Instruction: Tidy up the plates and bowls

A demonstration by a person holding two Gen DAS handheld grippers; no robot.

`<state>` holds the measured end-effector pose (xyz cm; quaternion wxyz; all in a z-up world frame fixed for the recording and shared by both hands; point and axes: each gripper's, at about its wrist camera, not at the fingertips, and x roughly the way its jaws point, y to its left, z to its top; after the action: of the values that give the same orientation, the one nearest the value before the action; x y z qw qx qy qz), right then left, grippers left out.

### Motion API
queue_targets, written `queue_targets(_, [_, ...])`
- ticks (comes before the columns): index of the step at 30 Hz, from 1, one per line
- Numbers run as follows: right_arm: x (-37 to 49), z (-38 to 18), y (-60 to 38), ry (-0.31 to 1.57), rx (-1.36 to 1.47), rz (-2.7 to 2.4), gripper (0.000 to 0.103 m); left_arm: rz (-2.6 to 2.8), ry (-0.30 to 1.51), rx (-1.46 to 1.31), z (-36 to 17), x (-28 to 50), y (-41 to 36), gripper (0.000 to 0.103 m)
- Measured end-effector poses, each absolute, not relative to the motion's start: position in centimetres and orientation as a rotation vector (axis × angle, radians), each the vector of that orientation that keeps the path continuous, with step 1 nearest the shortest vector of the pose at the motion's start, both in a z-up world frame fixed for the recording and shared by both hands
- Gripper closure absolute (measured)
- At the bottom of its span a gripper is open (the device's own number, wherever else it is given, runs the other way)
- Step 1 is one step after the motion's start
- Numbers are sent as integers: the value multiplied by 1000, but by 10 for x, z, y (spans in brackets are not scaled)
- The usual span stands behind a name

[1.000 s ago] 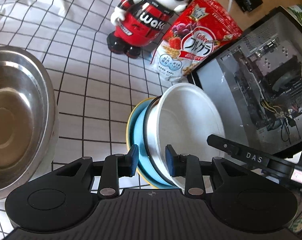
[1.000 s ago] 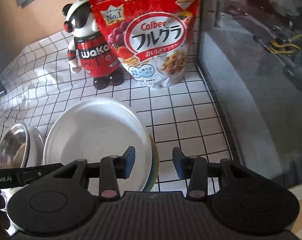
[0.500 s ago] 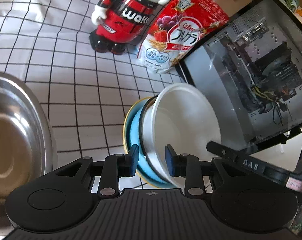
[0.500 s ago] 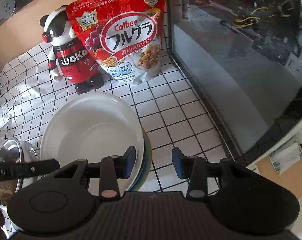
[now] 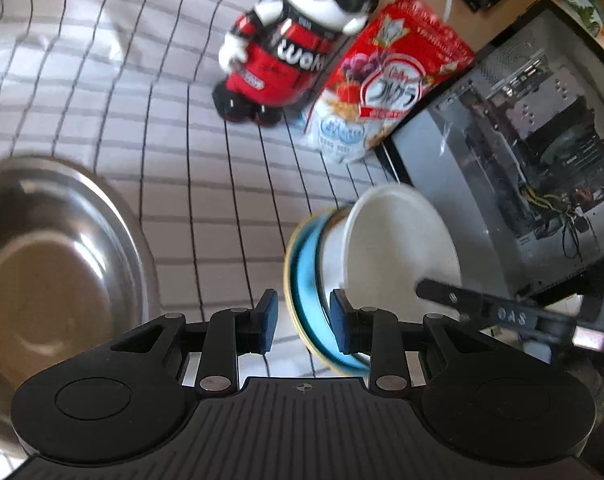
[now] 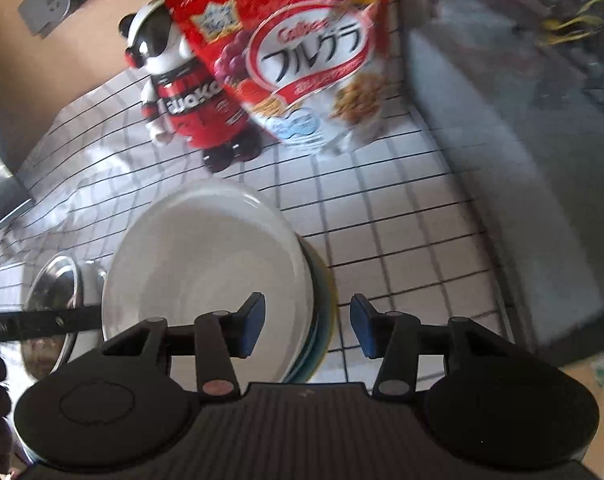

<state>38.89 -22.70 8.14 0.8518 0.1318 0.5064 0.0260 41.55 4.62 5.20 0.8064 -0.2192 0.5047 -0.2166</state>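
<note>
A white bowl (image 5: 398, 252) sits in a stack on a blue plate (image 5: 308, 292) and a yellow plate (image 5: 291, 280) on the grid tablecloth. A steel bowl (image 5: 54, 256) stands to the left. My left gripper (image 5: 302, 322) is open, its jaws either side of the stack's left rim. My right gripper (image 6: 306, 326) is open, its jaws either side of the stack's right rim; the white bowl (image 6: 206, 264) and steel bowl (image 6: 58, 300) show there too.
A red and white robot toy (image 5: 294, 48) and a red cereal bag (image 5: 386, 84) stand behind the stack. A glass-sided computer case (image 5: 522, 152) stands to the right. The table's front edge lies near the right gripper.
Both views have shifted and blurred. The left jaws have spread wider around the stack's rim. The right gripper has drawn closer to the stack and its jaws have opened wider.
</note>
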Motion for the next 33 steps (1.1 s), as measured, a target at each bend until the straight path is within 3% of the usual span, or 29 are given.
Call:
queue_targets(9, [403, 77, -254, 962, 384, 214, 56, -512, 1059, -730, 33, 398, 59, 72])
queue_targets(12, [397, 81, -260, 907, 401, 240, 49, -439, 1009, -705, 41, 392, 66, 72])
queue_targets(16, [401, 79, -263, 922, 389, 291, 47, -415, 979, -721, 50, 396, 71, 72])
queue_targets(25, [423, 55, -258, 1054, 393, 325, 44, -365, 1004, -512, 65, 415, 32, 71])
queue_targets(29, [422, 52, -251, 1080, 336, 328, 43, -318, 1025, -335, 66, 417, 16, 60])
queue_targets(33, [419, 46, -246, 1099, 328, 344, 43, -310, 1077, -272, 57, 420, 6, 59])
